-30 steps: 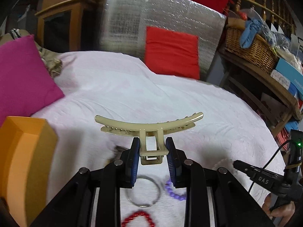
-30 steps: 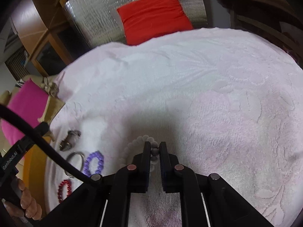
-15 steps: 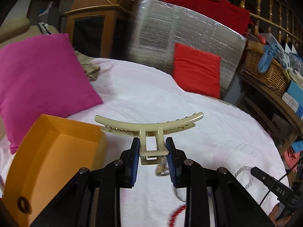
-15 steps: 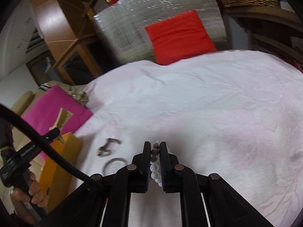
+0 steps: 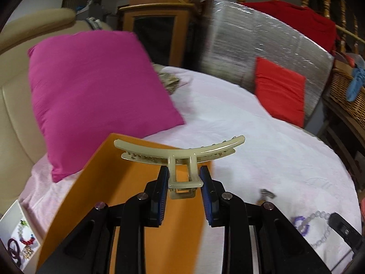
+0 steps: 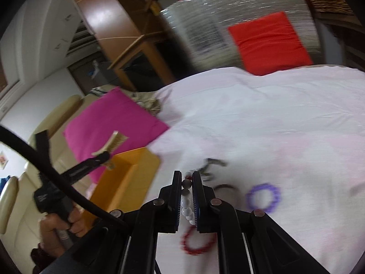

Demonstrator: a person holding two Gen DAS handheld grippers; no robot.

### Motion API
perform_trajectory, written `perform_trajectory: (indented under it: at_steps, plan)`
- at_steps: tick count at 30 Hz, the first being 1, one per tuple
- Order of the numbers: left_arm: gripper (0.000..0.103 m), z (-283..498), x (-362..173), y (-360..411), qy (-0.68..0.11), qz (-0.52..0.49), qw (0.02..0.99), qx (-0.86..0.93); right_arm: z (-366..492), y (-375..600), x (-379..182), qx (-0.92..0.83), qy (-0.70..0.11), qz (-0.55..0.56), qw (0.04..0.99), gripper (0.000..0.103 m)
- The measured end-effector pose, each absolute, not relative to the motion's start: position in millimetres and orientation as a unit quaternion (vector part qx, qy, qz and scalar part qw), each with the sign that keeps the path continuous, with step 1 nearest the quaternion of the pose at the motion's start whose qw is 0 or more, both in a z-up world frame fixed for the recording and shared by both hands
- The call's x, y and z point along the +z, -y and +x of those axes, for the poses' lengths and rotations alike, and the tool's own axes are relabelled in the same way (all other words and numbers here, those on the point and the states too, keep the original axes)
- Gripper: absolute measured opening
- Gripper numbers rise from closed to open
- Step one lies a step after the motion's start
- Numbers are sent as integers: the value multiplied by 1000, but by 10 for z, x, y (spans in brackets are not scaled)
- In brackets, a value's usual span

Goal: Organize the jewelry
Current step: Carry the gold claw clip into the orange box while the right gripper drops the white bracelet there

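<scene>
We see the white tray (image 5: pixel 16 230) cut off by the left wrist picture's lower left corner, its small pieces too tiny to name. The orange box (image 5: pixel 127 182) floor hides behind the left gripper (image 5: pixel 185 183). In the right wrist picture, two dark metal items (image 6: pixel 213 167) are blurred.

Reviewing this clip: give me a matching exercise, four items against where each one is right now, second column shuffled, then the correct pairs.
Items:
1. beige hair claw
2. white bead bracelet
3. purple bracelet
4. orange box

Places:
A. lying loose on the white bedspread
B. clamped in the right gripper
C. on the bed beside the pink cushion
D. clamped in the left gripper

Pairs: 1-D, 2-B, 3-A, 4-C
</scene>
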State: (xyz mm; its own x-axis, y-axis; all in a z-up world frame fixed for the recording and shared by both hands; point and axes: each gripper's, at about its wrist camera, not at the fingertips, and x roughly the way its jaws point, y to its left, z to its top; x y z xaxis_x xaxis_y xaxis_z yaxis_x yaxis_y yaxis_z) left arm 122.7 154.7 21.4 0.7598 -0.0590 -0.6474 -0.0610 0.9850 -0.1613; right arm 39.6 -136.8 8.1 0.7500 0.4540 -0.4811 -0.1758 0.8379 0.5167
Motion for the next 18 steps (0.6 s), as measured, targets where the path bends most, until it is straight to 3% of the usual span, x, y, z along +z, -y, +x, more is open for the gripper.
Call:
perform_trajectory:
  at_steps: [18]
  plan:
    - [29, 1565, -274, -2333, -432, -110, 893, 68, 990, -348, 247, 305, -350, 182, 867, 10]
